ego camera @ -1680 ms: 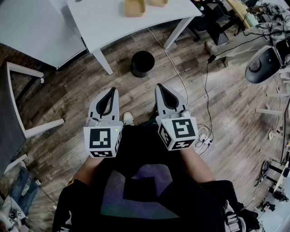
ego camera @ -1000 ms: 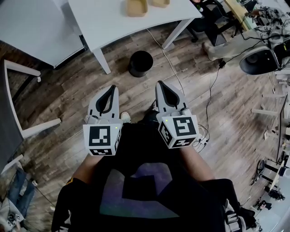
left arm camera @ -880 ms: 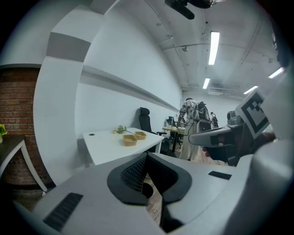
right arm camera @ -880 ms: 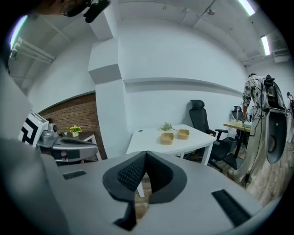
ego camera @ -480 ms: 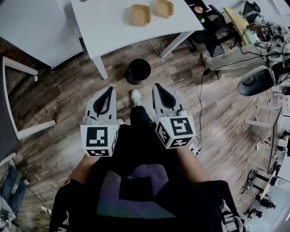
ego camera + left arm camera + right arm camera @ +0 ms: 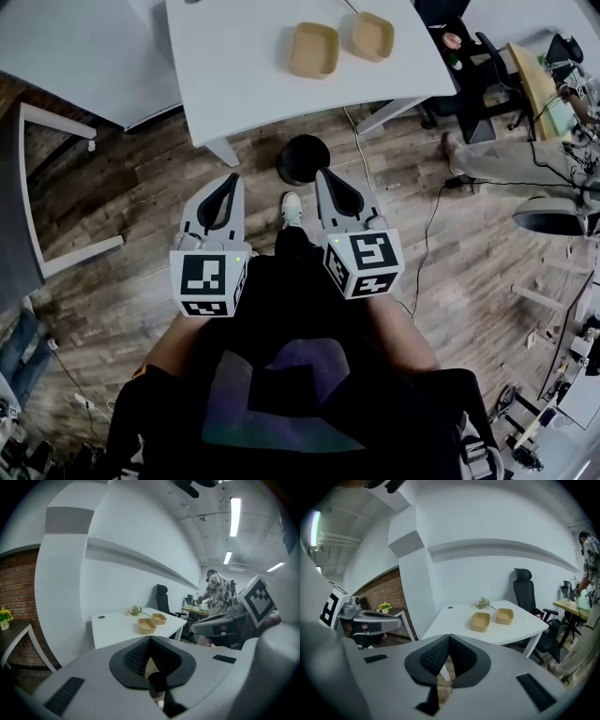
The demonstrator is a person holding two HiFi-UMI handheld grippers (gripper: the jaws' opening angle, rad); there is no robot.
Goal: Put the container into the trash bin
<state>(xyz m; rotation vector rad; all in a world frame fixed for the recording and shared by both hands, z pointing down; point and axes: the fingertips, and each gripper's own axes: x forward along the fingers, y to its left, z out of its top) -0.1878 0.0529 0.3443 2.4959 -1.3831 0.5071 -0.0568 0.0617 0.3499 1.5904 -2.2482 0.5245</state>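
Left tool point(image 6: 229, 180): jaws pressed together with nothing between them, held over the floor left of the trash bin point(image 6: 303, 159).
Right tool point(image 6: 322, 174): jaws also closed and empty, on the near right side of the trash bin.
Trash bin: black, round, upright on the wood floor.
First container point(image 6: 313, 50): tan, open, beyond the trash bin on the white surface point(image 6: 234, 66).
Second container point(image 6: 372, 36): tan, just right of the first and likewise beyond the trash bin.

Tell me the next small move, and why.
Probably step up to the table and open the right tongs: the nearer container lies on it, ahead of the tips, and both the right and left tongs are shut, holding nothing.
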